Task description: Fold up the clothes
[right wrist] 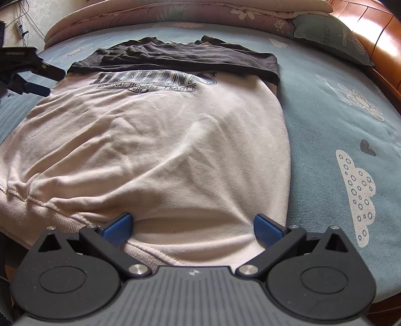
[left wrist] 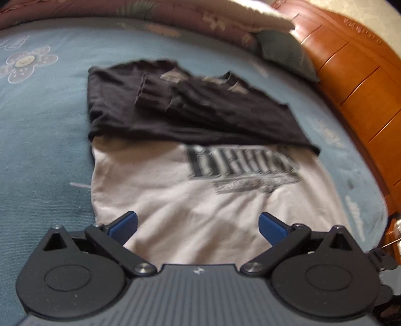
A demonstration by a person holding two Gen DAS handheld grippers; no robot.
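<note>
A pale pink sweatshirt [right wrist: 160, 140] with black sleeves and a hockey-league print lies flat on the blue bed. Its black sleeves [left wrist: 190, 107] are folded across the chest, above the print [left wrist: 238, 165]. My left gripper [left wrist: 198, 227] is open, hovering over the sweatshirt's side edge with nothing between its blue pads. My right gripper [right wrist: 191, 229] is open just above the ribbed hem [right wrist: 62, 208], near the garment's right corner. The left gripper [right wrist: 30, 82] also shows at the far left of the right wrist view, beside the sweatshirt's shoulder.
The blue patterned bedsheet [right wrist: 338, 120] surrounds the garment. A grey-green pillow [right wrist: 333, 35] and a rolled floral quilt [right wrist: 175, 12] lie at the head. A wooden headboard [left wrist: 351, 82] runs along one side. The bed's edge is just below my right gripper.
</note>
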